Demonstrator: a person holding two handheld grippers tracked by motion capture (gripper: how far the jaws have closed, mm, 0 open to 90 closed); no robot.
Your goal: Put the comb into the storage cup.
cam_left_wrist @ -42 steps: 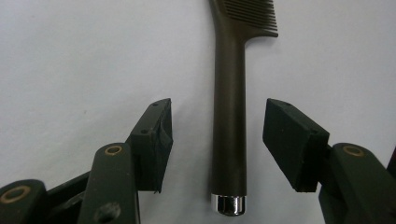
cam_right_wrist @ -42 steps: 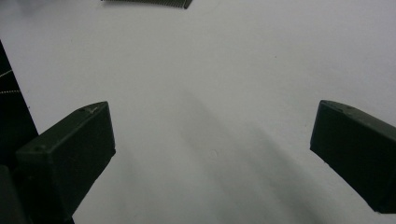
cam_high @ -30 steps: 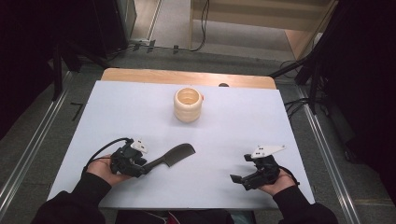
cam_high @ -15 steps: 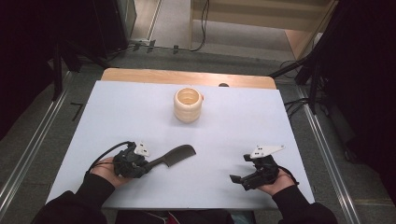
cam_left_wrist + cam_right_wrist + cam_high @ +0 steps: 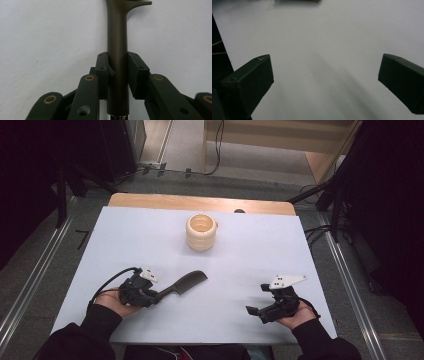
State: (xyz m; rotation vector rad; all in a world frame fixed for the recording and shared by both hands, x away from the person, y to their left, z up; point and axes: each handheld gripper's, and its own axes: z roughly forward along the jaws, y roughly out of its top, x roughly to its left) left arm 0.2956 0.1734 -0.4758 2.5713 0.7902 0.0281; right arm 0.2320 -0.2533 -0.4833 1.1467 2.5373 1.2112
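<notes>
Now the left hand-held gripper [image 5: 117, 75] has just closed its jaws onto the dark comb's [image 5: 184, 283] handle — the comb lies on the white worktop [image 5: 250, 260], seemingly ready to lift. The right hand-held gripper [image 5: 325, 82] rests spread, empty.

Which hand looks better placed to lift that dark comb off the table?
Probably the left: the left gripper has just closed on the comb handle. The right gripper rests open, apart from it.

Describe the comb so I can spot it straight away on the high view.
On the white table, look near the front left, ahead of the left gripper. The comb is the dark, flat, long-handled piece whose handle sits between that gripper's jaws, unlike the pale ribbed cup farther back.
</notes>
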